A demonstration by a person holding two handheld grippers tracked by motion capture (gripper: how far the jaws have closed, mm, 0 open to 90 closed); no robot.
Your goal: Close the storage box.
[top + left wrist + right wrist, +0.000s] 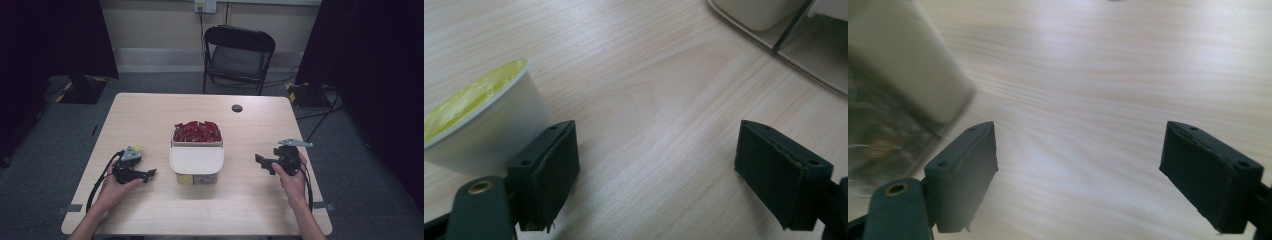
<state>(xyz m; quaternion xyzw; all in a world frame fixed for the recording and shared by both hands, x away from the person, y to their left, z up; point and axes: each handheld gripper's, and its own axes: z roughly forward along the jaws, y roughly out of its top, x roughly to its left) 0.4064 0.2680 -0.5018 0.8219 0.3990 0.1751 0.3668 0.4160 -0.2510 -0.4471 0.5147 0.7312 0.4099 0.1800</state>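
Note:
A clear box [196,176] with a white lid [196,159] stands at the table's middle. Right behind it is a white tray [197,143] heaped with red packets [197,131]. My left gripper [151,173] lies to the left of the box, pointing toward it, open with bare wood between its jaws [656,170]. A small white cup with a yellow-green top [479,125] rests against the outside of its left jaw; the box corner [774,30] shows at the upper right. My right gripper [258,160] hovers to the right of the box, open and empty [1080,172], with the blurred box [903,65] at the left.
The light wooden table [150,115] has a dark round hole [237,108] near its far edge. A black folding chair [239,55] stands beyond the table, and dark curtains hang on both sides. Cables trail from each gripper toward the table's near edge.

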